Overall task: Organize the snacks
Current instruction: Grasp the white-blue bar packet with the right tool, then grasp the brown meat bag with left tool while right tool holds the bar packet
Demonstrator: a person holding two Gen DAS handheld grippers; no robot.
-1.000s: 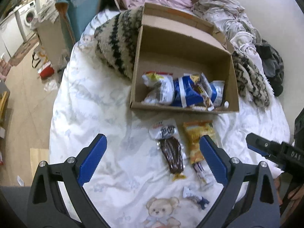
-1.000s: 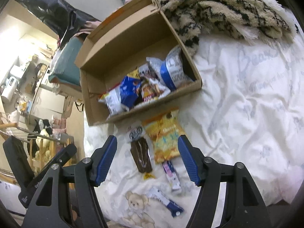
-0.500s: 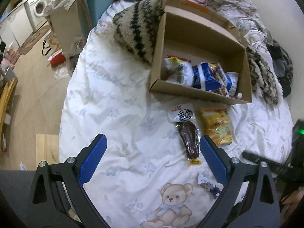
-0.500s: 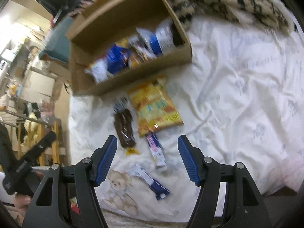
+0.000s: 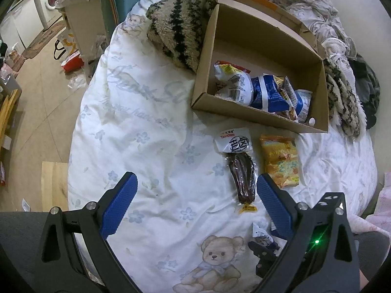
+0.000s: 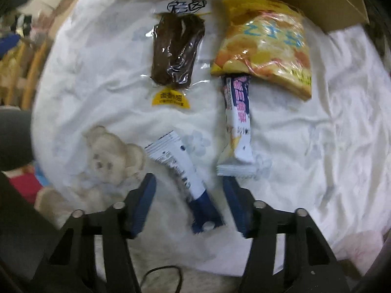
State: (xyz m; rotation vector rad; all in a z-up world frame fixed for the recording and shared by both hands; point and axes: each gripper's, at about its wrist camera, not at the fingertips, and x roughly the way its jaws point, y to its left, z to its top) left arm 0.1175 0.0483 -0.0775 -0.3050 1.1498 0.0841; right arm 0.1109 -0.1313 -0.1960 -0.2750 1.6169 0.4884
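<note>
A cardboard box [image 5: 256, 114] on the white bed holds several snack bags. In front of it lie a brown meat snack pack [image 5: 240, 174] [image 6: 174, 48], a yellow chip bag [image 5: 281, 161] [image 6: 266, 39], a white-pink bar [image 6: 238, 119] and a blue-white packet [image 6: 180, 168] [image 5: 262, 238]. My right gripper [image 6: 189, 195] is open, low over the bed, its fingers on either side of the blue-white packet. My left gripper [image 5: 195, 202] is open and empty, higher above the bed, left of the meat snack.
A striped fuzzy blanket [image 5: 180, 29] lies beside and behind the box. Piled clothes [image 5: 325, 12] are at the far side. The bed edge drops to the floor [image 5: 36, 92] on the left. A bear print [image 5: 215, 258] marks the sheet.
My right gripper has dropped down and forward to the blue-white packet, now between its fingers. My left gripper has drawn back and to the left, so the box sits farther right.
</note>
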